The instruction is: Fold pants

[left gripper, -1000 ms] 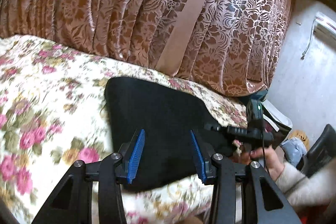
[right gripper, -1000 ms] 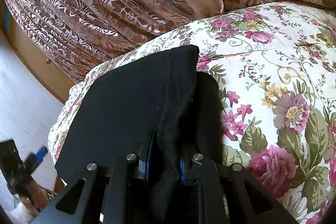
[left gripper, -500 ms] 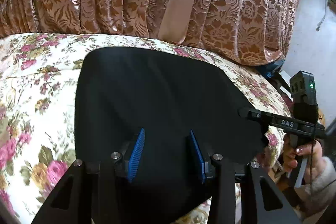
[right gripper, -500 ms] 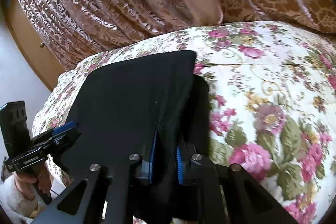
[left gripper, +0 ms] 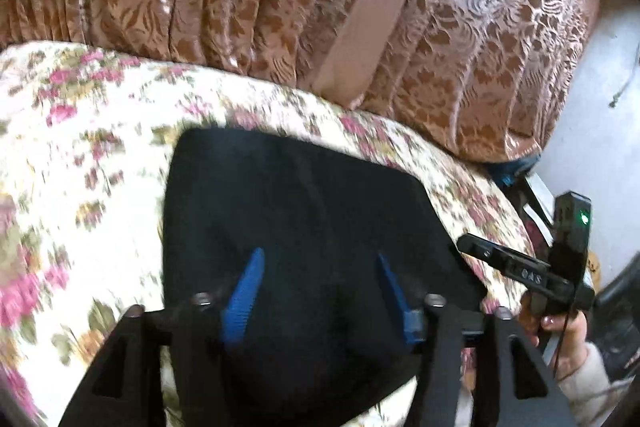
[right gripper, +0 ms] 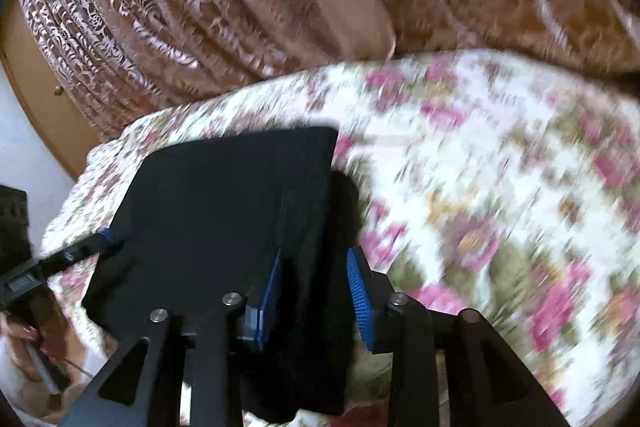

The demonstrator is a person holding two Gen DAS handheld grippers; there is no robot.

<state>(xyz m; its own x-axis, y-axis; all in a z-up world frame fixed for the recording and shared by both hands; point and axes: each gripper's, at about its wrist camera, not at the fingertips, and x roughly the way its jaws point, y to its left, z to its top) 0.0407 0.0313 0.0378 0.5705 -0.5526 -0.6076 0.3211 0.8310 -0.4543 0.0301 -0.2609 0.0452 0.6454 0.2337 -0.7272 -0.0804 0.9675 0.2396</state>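
Observation:
The black pants lie folded into a flat rectangle on the floral bedspread. My left gripper is open, its blue pads spread over the near edge of the pants, holding nothing. My right gripper is open over the right edge of the pants, the cloth lying loose between its blue pads. The right gripper also shows at the right in the left wrist view, at the pants' right corner. The left gripper's tip shows at the left in the right wrist view.
A brown patterned curtain hangs behind the bed. The bed's edge drops off on the right in the left wrist view, beside a white wall and clutter on the floor. A wooden door stands left in the right wrist view.
My right gripper has opened and let go of the pants' edge. Both grippers have pulled back a little from the folded pants. The left gripper stays open.

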